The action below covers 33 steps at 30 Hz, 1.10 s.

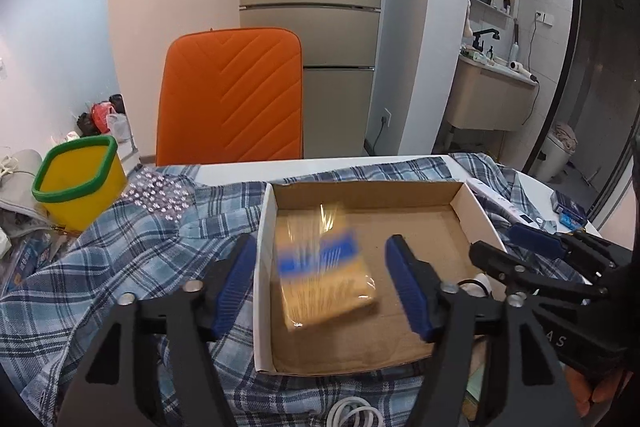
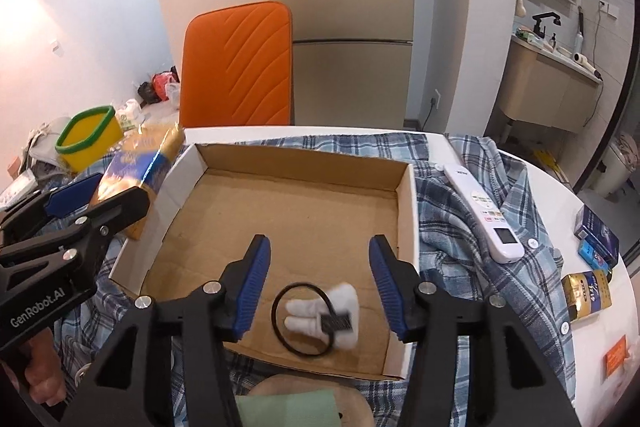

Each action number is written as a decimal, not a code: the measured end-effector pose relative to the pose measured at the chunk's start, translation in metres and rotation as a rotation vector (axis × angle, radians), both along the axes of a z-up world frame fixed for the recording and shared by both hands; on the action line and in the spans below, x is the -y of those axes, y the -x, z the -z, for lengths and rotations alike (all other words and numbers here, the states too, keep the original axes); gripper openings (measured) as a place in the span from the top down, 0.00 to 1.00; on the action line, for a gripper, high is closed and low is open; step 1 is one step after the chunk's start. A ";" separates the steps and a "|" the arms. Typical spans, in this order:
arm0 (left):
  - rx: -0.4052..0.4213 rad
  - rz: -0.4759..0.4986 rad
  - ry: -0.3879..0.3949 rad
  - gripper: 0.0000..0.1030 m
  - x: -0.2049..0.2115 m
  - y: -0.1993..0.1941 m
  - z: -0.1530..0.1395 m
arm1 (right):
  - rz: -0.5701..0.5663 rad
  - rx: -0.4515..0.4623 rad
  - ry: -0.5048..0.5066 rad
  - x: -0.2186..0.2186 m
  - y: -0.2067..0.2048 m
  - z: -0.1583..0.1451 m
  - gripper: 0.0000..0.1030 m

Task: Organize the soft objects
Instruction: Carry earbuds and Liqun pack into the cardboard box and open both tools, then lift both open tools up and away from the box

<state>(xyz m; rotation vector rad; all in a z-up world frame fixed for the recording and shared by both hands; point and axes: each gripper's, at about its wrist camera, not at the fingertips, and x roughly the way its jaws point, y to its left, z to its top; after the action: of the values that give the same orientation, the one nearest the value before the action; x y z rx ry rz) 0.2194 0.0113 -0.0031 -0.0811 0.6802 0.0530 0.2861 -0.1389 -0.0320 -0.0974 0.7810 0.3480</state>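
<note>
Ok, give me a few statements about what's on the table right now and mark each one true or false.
1. The cardboard box sits on a plaid shirt. True.
2. The white remote lies inside the box. False: it lies on the shirt, to the right of the box.
3. The right gripper is clamped on the white soft item. False: its jaws are open, and the item, with a black ring on it, lies on the box floor clear of the pads.
4. An orange chair stands behind the box. True.
5. The yellow bin has a red rim. False: the rim is green.
</note>
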 end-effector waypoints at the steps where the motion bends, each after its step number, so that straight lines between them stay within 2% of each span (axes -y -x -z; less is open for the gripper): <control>1: 0.004 -0.005 0.000 0.26 0.000 0.000 -0.001 | 0.004 0.004 0.001 0.001 0.000 -0.001 0.48; 5: 0.048 -0.028 -0.012 0.25 0.000 0.008 -0.013 | 0.018 0.022 -0.002 0.005 0.003 -0.008 0.48; 8: 0.102 -0.019 -0.019 0.20 0.002 0.019 -0.028 | 0.020 0.045 -0.004 0.007 0.007 -0.017 0.48; 19: 0.263 -0.001 -0.023 0.18 0.014 0.066 -0.089 | 0.021 0.179 -0.067 0.017 0.047 -0.076 0.47; 24: 0.323 -0.006 -0.016 0.09 0.012 0.092 -0.108 | -0.002 0.241 -0.088 0.021 0.076 -0.099 0.47; 26: 0.342 -0.009 -0.021 0.02 0.011 0.103 -0.113 | -0.009 0.263 -0.099 0.024 0.089 -0.106 0.41; 29: 0.373 -0.009 -0.025 0.00 0.012 0.120 -0.118 | -0.013 0.300 -0.098 0.027 0.106 -0.111 0.30; 31: 0.409 -0.015 -0.059 0.00 0.016 0.132 -0.120 | -0.004 0.341 -0.085 0.028 0.119 -0.113 0.18; 33: 0.429 -0.015 -0.094 0.00 0.019 0.143 -0.119 | -0.016 0.365 -0.093 0.032 0.128 -0.113 0.16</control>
<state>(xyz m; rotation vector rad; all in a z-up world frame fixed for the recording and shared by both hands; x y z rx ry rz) 0.0766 -0.0078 0.1163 -0.0058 0.2476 0.0791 0.1578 -0.1705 0.0807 -0.0764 0.4027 0.3685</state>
